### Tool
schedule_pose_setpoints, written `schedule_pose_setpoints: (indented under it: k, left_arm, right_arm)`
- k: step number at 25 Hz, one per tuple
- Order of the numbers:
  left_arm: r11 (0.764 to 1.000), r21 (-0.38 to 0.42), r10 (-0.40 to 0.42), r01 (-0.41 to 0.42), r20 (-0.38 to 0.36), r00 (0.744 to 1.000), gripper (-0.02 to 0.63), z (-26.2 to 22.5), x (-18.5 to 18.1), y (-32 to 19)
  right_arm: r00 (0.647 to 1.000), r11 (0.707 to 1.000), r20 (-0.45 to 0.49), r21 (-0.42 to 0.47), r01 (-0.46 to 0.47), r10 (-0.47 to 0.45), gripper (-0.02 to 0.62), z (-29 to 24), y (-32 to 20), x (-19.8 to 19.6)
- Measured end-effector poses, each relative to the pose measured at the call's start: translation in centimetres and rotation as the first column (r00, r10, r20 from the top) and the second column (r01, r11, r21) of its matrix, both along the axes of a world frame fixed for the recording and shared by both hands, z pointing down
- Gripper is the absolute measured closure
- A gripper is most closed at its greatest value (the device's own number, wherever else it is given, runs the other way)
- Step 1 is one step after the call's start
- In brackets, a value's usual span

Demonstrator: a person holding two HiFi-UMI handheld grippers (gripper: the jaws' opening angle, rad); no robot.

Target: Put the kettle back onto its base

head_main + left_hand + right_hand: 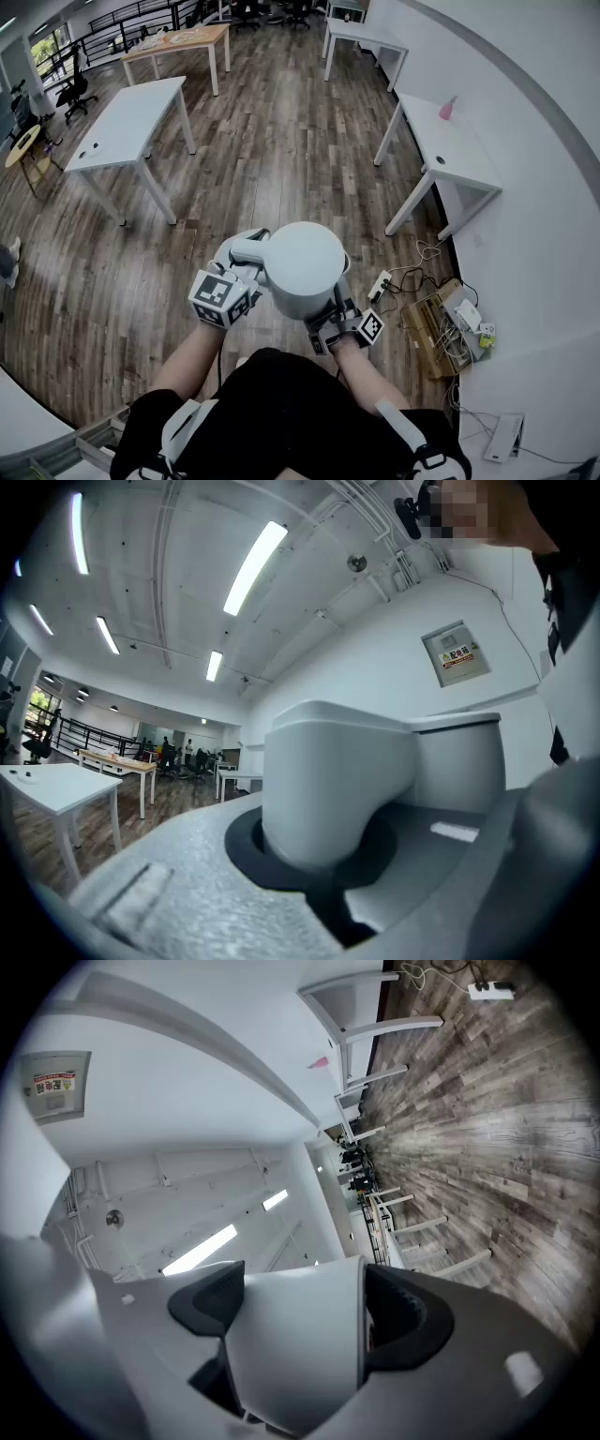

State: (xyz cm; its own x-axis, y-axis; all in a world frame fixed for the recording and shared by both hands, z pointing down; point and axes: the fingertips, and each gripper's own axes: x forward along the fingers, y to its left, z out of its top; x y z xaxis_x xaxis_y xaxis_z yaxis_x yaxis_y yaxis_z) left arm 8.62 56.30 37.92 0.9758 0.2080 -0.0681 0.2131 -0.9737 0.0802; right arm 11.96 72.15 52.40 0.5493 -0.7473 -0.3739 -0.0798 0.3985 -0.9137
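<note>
I have the white kettle (pixel 302 264) up in the air over the wooden floor (pixel 244 141), gripped from two sides. My left claw (pixel 323 855) is clamped almost fully closed on the handle (pixel 246 251) at the kettle's left. My right claw (pixel 298 1326) is spread wide, with its dark pads (pixel 211 1302) pressing the kettle's near right side.

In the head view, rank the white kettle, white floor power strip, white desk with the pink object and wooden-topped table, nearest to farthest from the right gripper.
1. White kettle: held by the right gripper.
2. White power strip: floor, just right.
3. White desk with pink object: right wall.
4. Wooden-topped table: far upper left.
</note>
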Motion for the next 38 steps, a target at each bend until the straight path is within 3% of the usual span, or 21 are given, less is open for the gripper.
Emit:
schedule_pose_setpoints:
  k: [16,25,33,38]
  left_arm:
    - [1.000,-0.001,-0.012,0.012,0.008,1.000,0.604,0.6,1.1,3.9]
    - [0.988,-0.009,-0.151,0.151,0.013,0.988,0.604,0.7,-1.1,2.6]
    - [0.957,-0.021,-0.288,0.288,0.028,0.957,0.606,1.4,-5.4,0.4]
    - [0.943,-0.017,-0.332,0.333,0.043,0.942,0.606,1.6,-7.0,-1.3]
  right_arm:
    - [1.000,1.000,0.009,-0.001,0.018,-0.018,0.199,0.6,3.8,1.3]
    - [0.985,0.985,0.011,-0.008,0.174,-0.174,0.196,0.6,1.8,1.5]
    - [0.948,0.948,0.026,-0.020,0.317,-0.317,0.198,1.1,-1.3,-0.8]
    - [0.931,0.931,0.045,-0.015,0.364,-0.363,0.198,1.4,-3.4,-2.0]
